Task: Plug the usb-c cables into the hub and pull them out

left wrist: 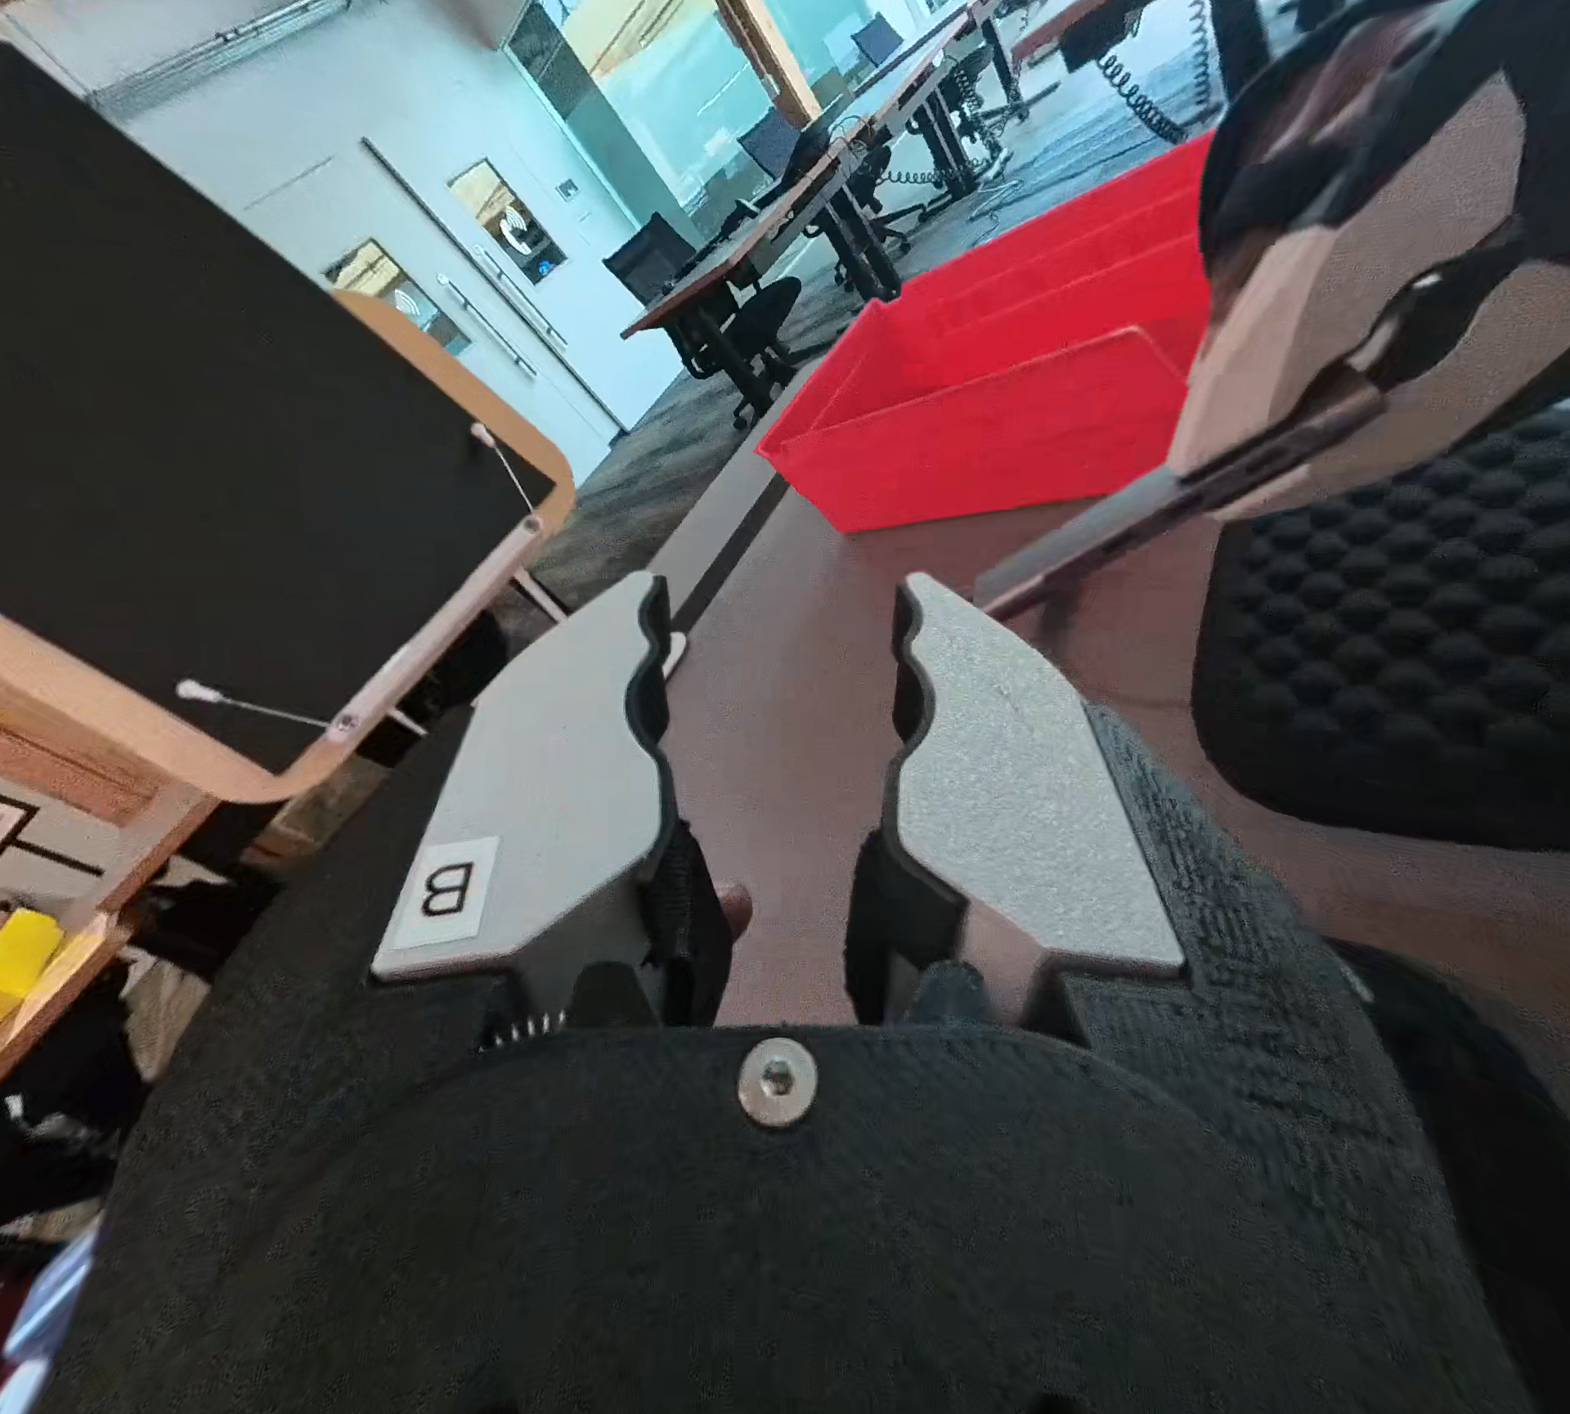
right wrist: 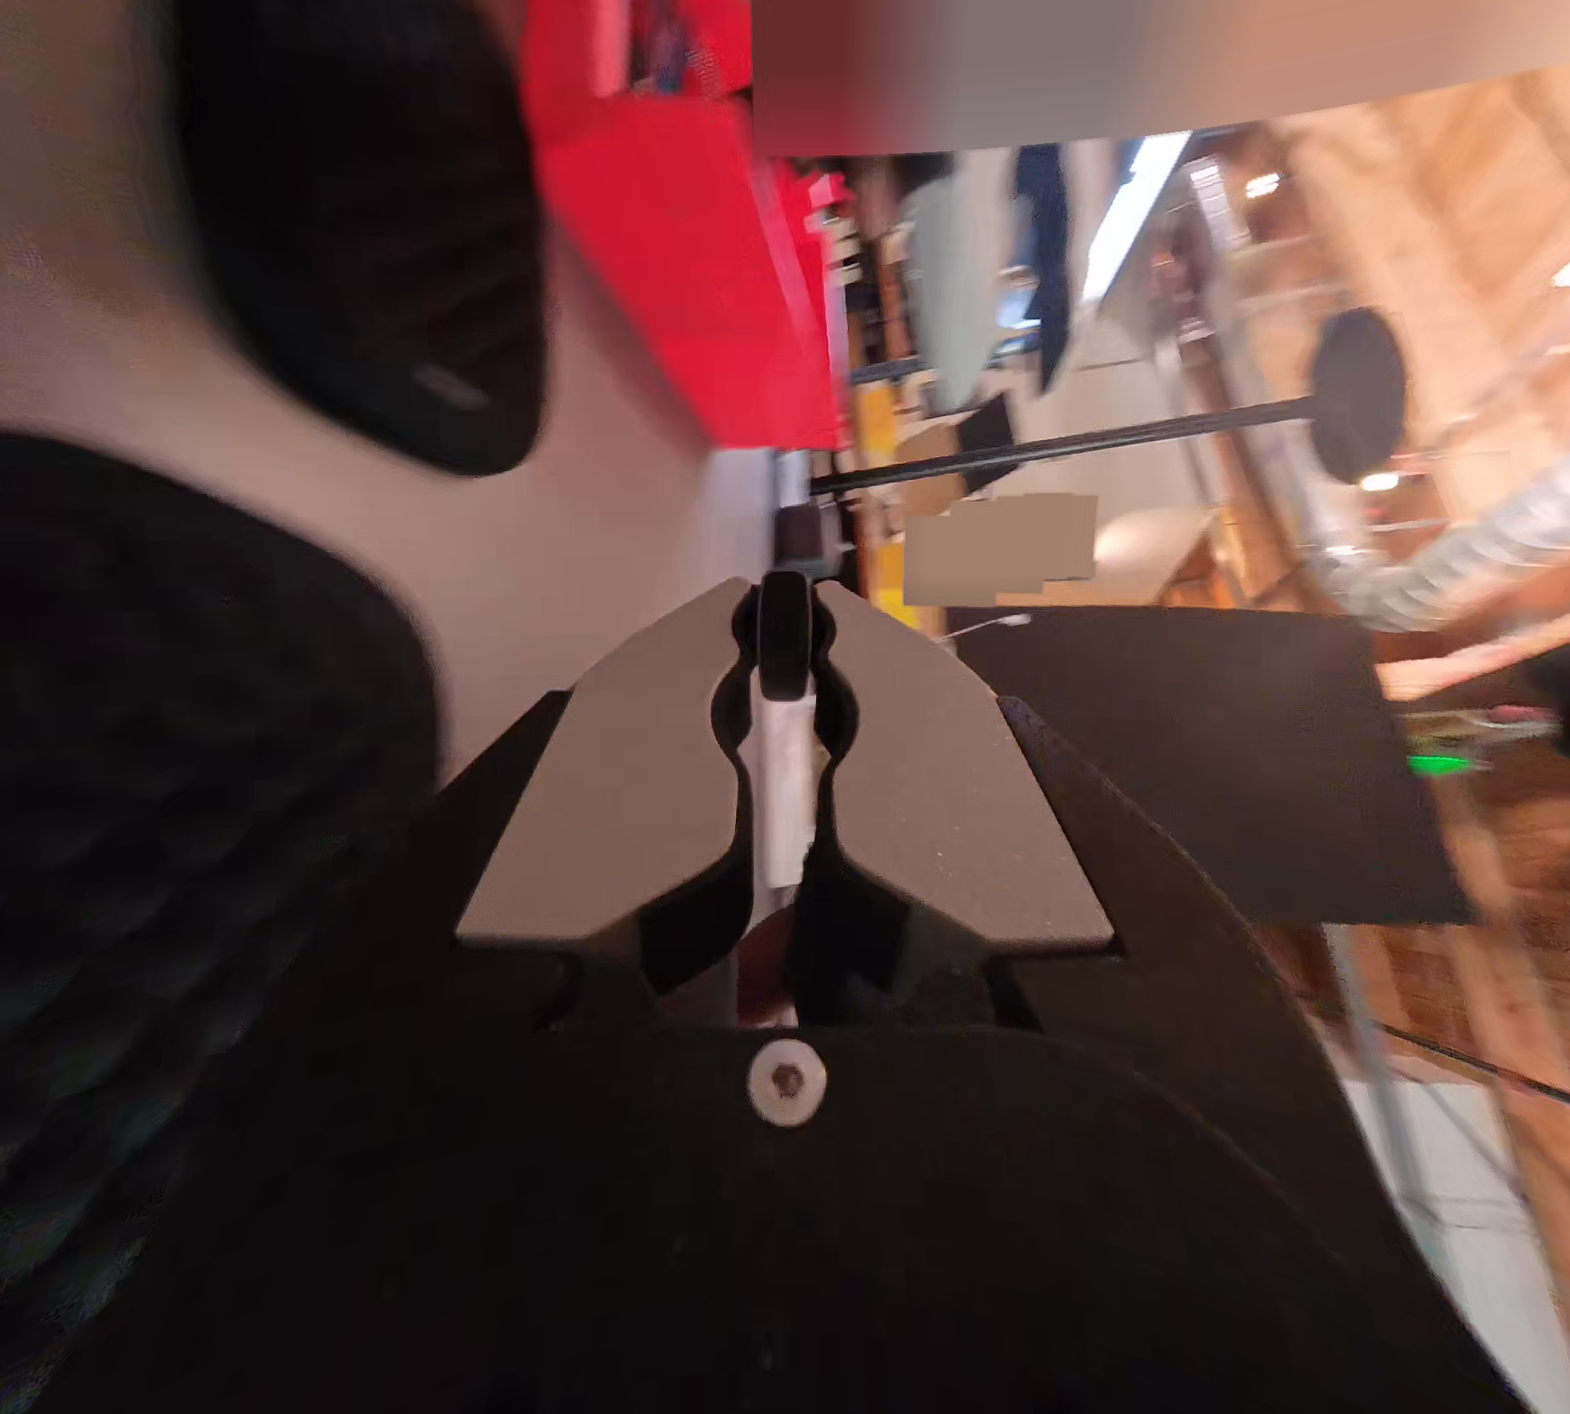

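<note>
In the right wrist view, which is rolled sideways and blurred, my right gripper (right wrist: 783, 591) is shut on a black plug (right wrist: 782, 647). A white piece (right wrist: 786, 787) runs back from the plug between the fingers. Just past the tips a small dark block (right wrist: 803, 534) sits by the table edge; I cannot tell if it is the hub. My left gripper (left wrist: 782, 600) is open and empty, low over the brown table (left wrist: 790, 736). The right gripper's closed fingers (left wrist: 1104, 523) show edge-on at its right. A small white thing (left wrist: 676, 647) lies beside the left fingertip.
A red bin (left wrist: 977, 430) stands on the table ahead of the left gripper and also shows in the right wrist view (right wrist: 680, 226). A black board on a wooden stand (left wrist: 212, 396) is at the left. The table edge drops to carpet beyond.
</note>
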`<state>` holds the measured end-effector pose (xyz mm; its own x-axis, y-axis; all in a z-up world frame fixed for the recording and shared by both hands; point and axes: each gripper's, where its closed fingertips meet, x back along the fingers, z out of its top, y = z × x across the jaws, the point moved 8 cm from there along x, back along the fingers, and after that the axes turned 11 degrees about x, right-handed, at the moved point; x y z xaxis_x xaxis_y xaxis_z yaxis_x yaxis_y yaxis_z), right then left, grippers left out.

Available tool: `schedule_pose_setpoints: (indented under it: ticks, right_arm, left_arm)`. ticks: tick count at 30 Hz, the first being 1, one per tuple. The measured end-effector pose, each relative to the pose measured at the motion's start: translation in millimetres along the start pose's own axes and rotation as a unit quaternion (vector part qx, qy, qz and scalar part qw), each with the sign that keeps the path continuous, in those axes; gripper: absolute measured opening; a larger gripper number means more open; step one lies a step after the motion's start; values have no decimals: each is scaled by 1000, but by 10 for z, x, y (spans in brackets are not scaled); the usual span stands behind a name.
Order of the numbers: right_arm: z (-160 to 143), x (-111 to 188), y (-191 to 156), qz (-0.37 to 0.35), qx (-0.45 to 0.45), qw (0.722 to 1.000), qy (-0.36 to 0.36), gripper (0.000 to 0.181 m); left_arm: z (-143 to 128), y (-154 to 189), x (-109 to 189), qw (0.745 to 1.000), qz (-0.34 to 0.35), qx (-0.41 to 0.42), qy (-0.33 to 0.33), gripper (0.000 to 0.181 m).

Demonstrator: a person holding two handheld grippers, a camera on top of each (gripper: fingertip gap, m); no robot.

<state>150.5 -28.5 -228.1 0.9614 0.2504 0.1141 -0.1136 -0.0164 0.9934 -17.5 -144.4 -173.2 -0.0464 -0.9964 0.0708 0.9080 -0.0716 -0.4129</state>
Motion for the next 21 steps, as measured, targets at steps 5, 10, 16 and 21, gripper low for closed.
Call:
schedule_pose_setpoints:
  ticks: [5, 10, 16, 21]
  right_arm:
    - [-39, 96, -562, 134, -30, 990, -40, 9]
    - [-5, 174, -649, 218, -124, 967, -48, 24]
    - [21, 283, -528, 334, -273, 901, -44, 47]
    - [38, 422, -264, 363, -383, 849, 21, 64]
  left_arm:
    - [-196, -59, 366, 998, 40, 7, -37, 48]
    - [-162, -221, 802, 995, 81, 46, -15, 47]
    - [-175, -443, 1286, 985, 127, 117, -14, 52]
    - [-324, -640, 1658, 962, 212, 159, -60, 75]
